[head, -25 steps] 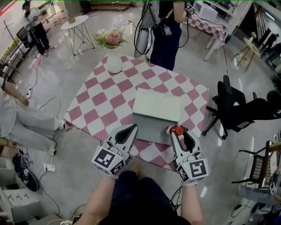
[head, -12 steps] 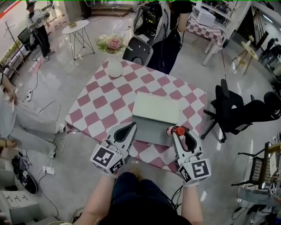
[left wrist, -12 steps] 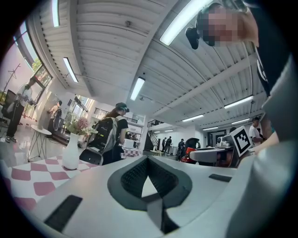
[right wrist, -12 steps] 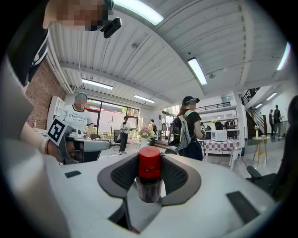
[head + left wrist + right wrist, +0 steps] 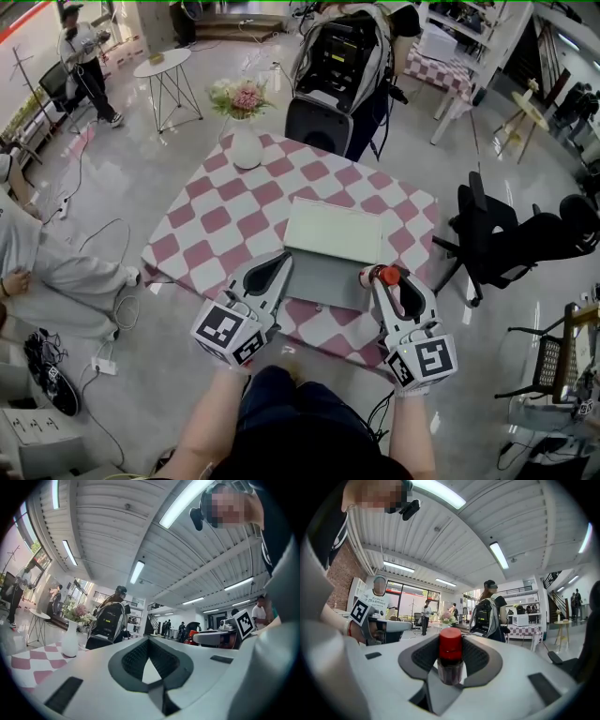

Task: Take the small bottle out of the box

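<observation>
A large open lab or studio hall is shown: a polished grey floor (image 5: 141, 169) strewn with a cable (image 5: 94, 225) and a power strip (image 5: 103, 366), a ribbed ceiling (image 5: 108, 531) hung with strip lights (image 5: 185, 501), a checked-cloth worktop (image 5: 225, 220), a black office chair (image 5: 511, 234).

Held level side by side, the left white-and-grey two-jaw tool (image 5: 280, 262) has its jaws together and empty, while the right tool (image 5: 382, 280) clamps a small red-capped bottle (image 5: 451, 657).

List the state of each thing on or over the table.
Box, open, lid laid back.
Bottle, red cap on, upright.
Right gripper, shut on the bottle.
Left gripper, shut, empty.
Vase, upright, holding flowers.
</observation>
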Demonstrator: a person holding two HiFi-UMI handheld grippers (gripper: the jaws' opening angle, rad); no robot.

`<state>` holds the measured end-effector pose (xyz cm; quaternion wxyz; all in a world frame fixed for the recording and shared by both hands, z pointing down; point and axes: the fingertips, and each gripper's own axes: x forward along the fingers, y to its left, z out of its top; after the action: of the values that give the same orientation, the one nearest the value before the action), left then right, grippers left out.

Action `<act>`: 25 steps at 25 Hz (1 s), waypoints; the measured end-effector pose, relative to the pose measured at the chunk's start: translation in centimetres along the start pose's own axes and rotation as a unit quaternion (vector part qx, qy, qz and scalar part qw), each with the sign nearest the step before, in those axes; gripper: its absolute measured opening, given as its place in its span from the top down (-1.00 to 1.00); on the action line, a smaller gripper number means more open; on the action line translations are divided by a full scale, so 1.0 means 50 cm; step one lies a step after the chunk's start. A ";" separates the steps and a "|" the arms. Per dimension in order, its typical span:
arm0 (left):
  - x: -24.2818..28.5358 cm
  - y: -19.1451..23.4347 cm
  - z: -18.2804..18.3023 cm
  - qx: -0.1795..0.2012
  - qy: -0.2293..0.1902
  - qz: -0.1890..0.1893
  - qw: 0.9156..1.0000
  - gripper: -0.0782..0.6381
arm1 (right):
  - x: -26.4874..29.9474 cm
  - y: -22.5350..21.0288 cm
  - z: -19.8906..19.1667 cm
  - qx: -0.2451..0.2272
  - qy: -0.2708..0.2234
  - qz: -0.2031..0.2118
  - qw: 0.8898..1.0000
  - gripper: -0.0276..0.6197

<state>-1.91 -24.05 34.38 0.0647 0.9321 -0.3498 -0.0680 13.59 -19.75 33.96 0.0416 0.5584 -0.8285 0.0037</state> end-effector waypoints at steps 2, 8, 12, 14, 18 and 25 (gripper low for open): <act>-0.001 -0.004 0.005 0.003 0.000 -0.002 1.000 0.78 | -0.004 0.002 0.007 -0.001 -0.003 0.001 1.000 0.46; -0.007 -0.004 0.019 0.003 -0.005 -0.002 1.000 0.78 | -0.004 0.005 0.018 -0.004 -0.006 0.007 1.000 0.46; -0.014 0.001 0.015 0.001 -0.006 -0.001 1.000 0.78 | -0.004 0.005 0.018 -0.002 -0.009 0.006 1.000 0.46; -0.017 0.004 0.011 0.000 -0.007 -0.001 1.000 0.78 | -0.003 0.007 0.018 -0.001 -0.010 0.004 1.000 0.46; -0.023 0.005 0.012 -0.004 -0.002 -0.002 1.000 0.78 | -0.001 0.010 0.020 0.003 -0.009 0.000 1.000 0.47; -0.028 0.009 0.000 -0.010 0.004 -0.003 1.000 0.78 | 0.000 0.006 0.017 0.003 -0.009 -0.003 1.000 0.47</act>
<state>-3.23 -23.45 34.59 0.0748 0.9326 -0.3465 -0.0681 13.25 -19.71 33.11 0.0327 0.5613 -0.8270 0.0013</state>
